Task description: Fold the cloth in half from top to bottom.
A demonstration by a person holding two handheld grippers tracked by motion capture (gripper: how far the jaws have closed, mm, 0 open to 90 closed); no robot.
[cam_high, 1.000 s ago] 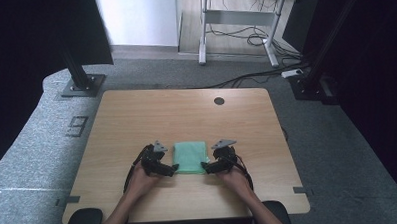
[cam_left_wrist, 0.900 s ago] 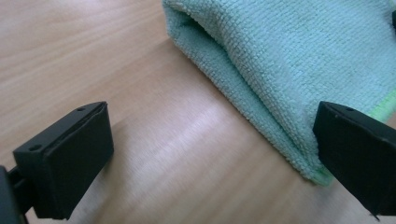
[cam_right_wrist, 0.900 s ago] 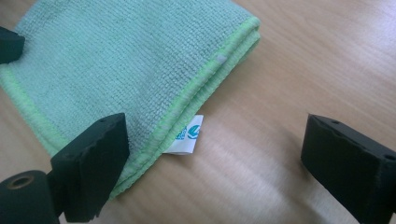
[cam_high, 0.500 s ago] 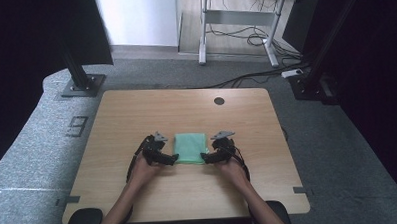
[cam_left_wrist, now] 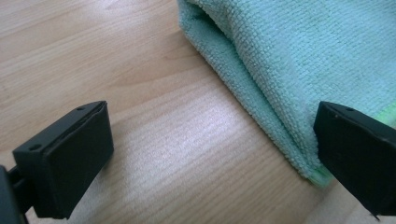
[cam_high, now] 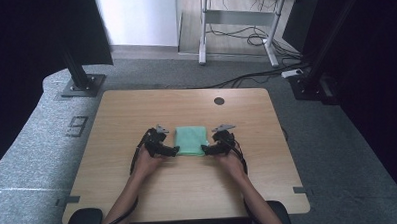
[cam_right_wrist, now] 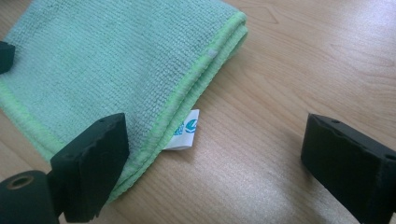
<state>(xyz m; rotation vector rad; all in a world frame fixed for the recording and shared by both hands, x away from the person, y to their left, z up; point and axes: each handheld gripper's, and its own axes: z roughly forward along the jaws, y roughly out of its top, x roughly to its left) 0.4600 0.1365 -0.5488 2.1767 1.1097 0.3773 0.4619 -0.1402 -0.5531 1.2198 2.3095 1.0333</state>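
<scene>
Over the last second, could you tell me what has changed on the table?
Both hands shifted slightly forward, bringing the left gripper and right gripper to the near corners of the green cloth. Both stay open; the cloth lies folded as before.

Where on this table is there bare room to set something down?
Bare wood runs from the green cloth back to the cable hole, and along the table on both outer sides. Crowded: the near middle, with left hand-held gripper and right hand-held gripper flanking the cloth.
</scene>
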